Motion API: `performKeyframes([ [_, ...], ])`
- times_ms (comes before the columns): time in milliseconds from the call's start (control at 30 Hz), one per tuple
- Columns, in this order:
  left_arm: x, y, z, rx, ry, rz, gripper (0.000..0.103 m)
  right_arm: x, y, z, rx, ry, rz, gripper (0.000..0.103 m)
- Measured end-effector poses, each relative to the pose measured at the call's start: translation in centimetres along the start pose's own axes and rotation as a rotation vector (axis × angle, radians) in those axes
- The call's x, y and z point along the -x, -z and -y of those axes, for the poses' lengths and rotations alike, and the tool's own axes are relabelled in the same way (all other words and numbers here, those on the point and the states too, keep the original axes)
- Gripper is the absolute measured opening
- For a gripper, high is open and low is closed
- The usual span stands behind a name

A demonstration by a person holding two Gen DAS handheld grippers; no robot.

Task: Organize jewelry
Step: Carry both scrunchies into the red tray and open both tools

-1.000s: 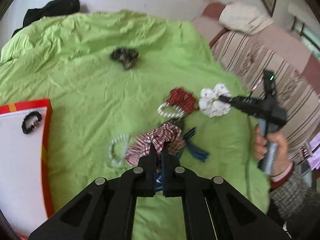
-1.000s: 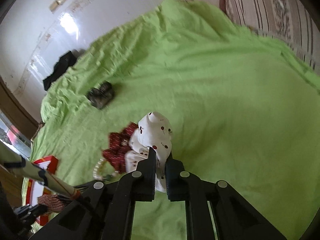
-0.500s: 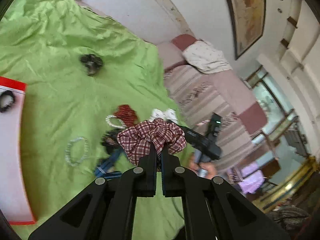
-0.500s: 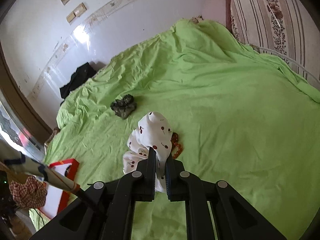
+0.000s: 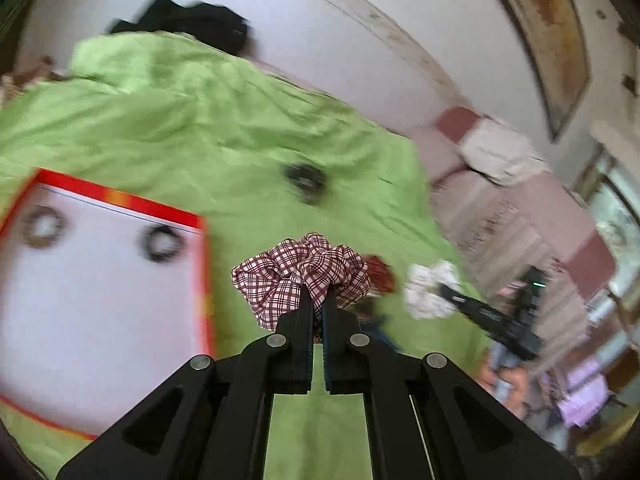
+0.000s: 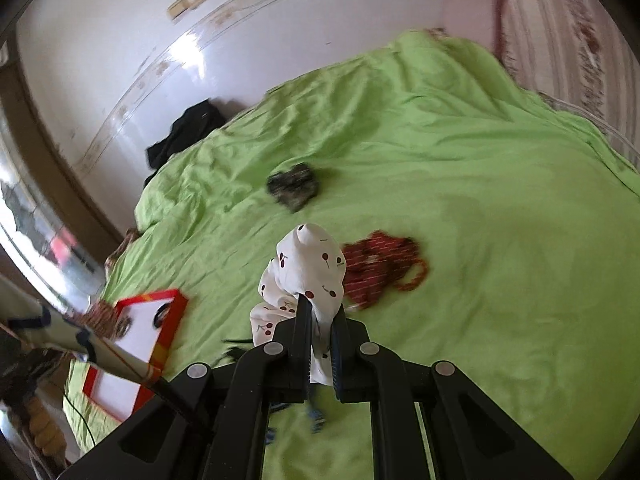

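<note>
You have two scrunchies in hand: your left gripper (image 5: 317,300) is pinched tight on the plaid scrunchie (image 5: 300,274), bunched above its tips, and your right gripper (image 6: 320,312) on the cherry-print scrunchie (image 6: 306,276), which points upward. Two dark rings (image 5: 160,243) lie on the red-edged tray (image 5: 120,200) (both blurred). A dark scrunchie (image 6: 293,186) and a red one (image 6: 376,270) rest on the green bedspread (image 6: 480,200).

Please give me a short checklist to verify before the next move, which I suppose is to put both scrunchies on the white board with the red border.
1. Left gripper shut on plaid scrunchie: ok.
2. Right gripper shut on cherry scrunchie: ok.
3. Bare space on white board beside its two rings: ok.
4. Plaid scrunchie already over the board: not ok, beside its edge.
5. Both scrunchies clear of the green sheet: cannot tell.
</note>
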State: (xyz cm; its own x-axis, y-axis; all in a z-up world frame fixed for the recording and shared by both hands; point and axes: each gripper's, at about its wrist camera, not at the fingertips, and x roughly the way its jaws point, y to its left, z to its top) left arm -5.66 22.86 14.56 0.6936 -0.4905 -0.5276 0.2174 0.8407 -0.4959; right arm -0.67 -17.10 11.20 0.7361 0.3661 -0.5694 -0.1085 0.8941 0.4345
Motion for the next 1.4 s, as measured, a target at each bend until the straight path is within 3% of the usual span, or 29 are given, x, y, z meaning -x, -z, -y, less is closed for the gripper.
performKeyframes([
  [167,1.9,-0.4,-4.7,0.02,-0.262,0.017,0.003,-1.9,1.2,-6.6,0.072,-0.105,-0.072,0.009],
  [333,3.2,0.1,-9.6,0.083,-0.438,-0.059,0.003,-4.5,4.1,-14.1,0.173,-0.214,-0.175,0.009],
  [600,5.6,1.7,-15.0,0.157,-0.686,-0.143,0.003,-8.8,9.8,-23.0,0.291,-0.341,-0.342,0.009],
  [833,6.4,2.4,-16.4,0.177,-0.761,-0.172,0.003,-12.5,12.9,-25.2,0.32,-0.318,-0.433,0.009],
  [1133,6.4,2.2,-16.5,0.213,-0.775,-0.16,0.006,-13.8,13.6,-24.1,0.328,-0.267,-0.461,0.009],
  [1300,6.8,2.2,-16.8,0.243,-0.776,-0.151,0.013,-13.3,13.7,-24.5,0.37,-0.254,-0.439,0.012],
  [1400,7.3,2.0,-16.1,0.244,-0.745,-0.116,0.029,-13.0,13.9,-24.8,0.391,-0.248,-0.427,0.013],
])
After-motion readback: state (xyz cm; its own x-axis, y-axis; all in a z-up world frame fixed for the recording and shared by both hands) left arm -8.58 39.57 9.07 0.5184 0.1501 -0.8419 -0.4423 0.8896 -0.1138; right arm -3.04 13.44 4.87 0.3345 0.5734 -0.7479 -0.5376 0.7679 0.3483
